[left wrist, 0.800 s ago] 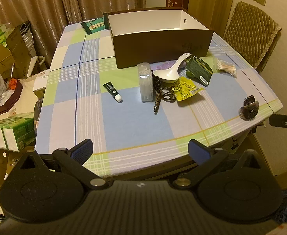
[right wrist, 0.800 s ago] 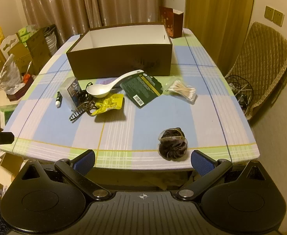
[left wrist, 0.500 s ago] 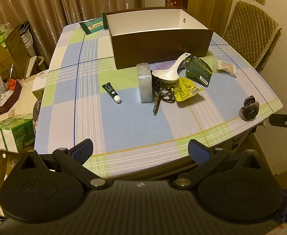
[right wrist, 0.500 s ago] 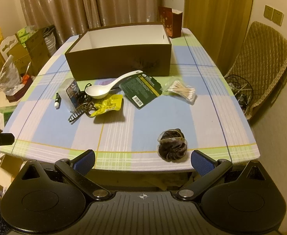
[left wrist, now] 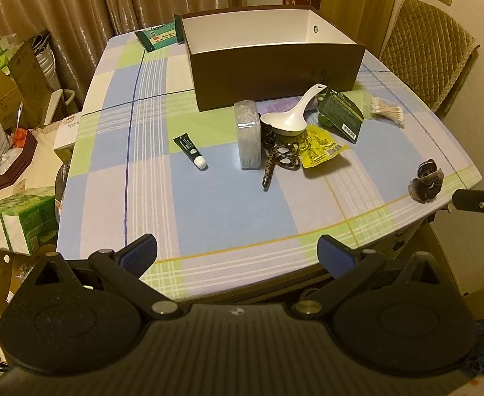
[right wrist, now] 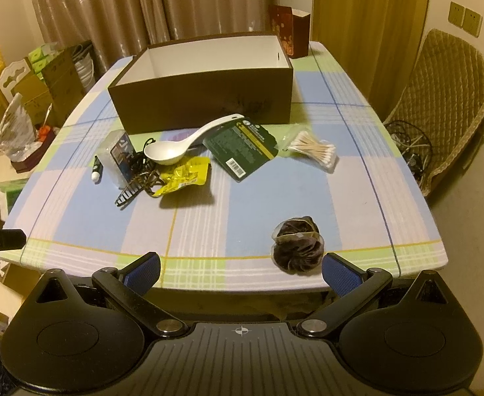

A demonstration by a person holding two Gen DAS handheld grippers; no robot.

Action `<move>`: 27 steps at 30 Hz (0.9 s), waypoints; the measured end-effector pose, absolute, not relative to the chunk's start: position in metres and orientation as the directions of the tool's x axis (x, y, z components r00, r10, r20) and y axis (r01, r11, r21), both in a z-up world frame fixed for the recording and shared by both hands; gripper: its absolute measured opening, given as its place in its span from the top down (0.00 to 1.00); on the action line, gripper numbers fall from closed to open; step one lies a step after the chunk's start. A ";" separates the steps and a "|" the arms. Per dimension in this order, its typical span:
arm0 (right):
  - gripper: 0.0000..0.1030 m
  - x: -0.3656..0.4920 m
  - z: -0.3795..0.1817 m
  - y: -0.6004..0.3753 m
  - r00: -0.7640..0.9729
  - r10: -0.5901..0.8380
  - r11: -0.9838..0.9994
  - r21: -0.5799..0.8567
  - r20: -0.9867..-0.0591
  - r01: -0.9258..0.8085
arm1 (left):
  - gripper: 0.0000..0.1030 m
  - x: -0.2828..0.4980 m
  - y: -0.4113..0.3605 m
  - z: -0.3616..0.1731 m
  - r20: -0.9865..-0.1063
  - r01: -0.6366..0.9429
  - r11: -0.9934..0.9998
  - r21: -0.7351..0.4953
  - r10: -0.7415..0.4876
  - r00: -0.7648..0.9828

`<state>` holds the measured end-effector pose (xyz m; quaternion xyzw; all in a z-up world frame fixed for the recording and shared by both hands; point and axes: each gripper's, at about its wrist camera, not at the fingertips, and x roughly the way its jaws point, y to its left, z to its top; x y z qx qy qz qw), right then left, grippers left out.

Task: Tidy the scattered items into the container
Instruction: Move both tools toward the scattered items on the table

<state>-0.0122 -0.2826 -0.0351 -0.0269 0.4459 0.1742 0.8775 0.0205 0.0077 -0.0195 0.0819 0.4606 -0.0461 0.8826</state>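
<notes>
A brown open box (left wrist: 275,76) (right wrist: 202,99) with a white inside stands at the back of the checked table. In front of it lie a white ladle (left wrist: 291,115) (right wrist: 182,145), a clear plastic case (left wrist: 249,132), a small dark tube (left wrist: 189,150), a hair clip (right wrist: 131,191), a yellow packet (right wrist: 184,178), a dark green card (right wrist: 240,145), cotton swabs (right wrist: 314,150) and a dark hair tie (right wrist: 296,244) near the front edge. My left gripper (left wrist: 237,252) and right gripper (right wrist: 240,269) are both open and empty, over the table's near edge.
A green packet (left wrist: 158,36) lies behind the box on the left. A red paper bag (right wrist: 289,33) stands at the far edge. A quilted chair (right wrist: 446,99) is on the right. Cartons and tissue packs (left wrist: 14,221) crowd the floor on the left.
Both grippers have crept slightly forward toward the table. Nothing on the table has moved.
</notes>
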 end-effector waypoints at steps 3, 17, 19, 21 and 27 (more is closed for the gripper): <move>0.02 -0.010 -0.037 -0.283 0.537 0.286 0.936 0.113 -0.793 -0.332 | 0.01 0.022 0.008 -0.020 -0.823 0.157 0.982 0.104 -0.004 0.568; 0.02 0.005 -0.045 -0.289 0.527 0.301 0.934 0.133 -0.795 -0.332 | 0.01 0.036 0.004 -0.025 -0.833 0.166 0.981 0.103 -0.006 0.553; 0.02 0.008 -0.046 -0.290 0.527 0.303 0.933 0.136 -0.794 -0.332 | 0.01 0.039 0.004 -0.025 -0.832 0.169 0.980 0.103 -0.008 0.554; 0.02 0.010 -0.048 -0.291 0.526 0.306 0.933 0.139 -0.793 -0.332 | 0.01 0.041 0.002 -0.025 -0.831 0.176 0.978 0.108 -0.008 0.556; 0.02 0.020 -0.056 -0.294 0.526 0.302 0.933 0.133 -0.795 -0.335 | 0.01 0.054 0.000 -0.030 -0.841 0.181 0.979 0.097 -0.017 0.540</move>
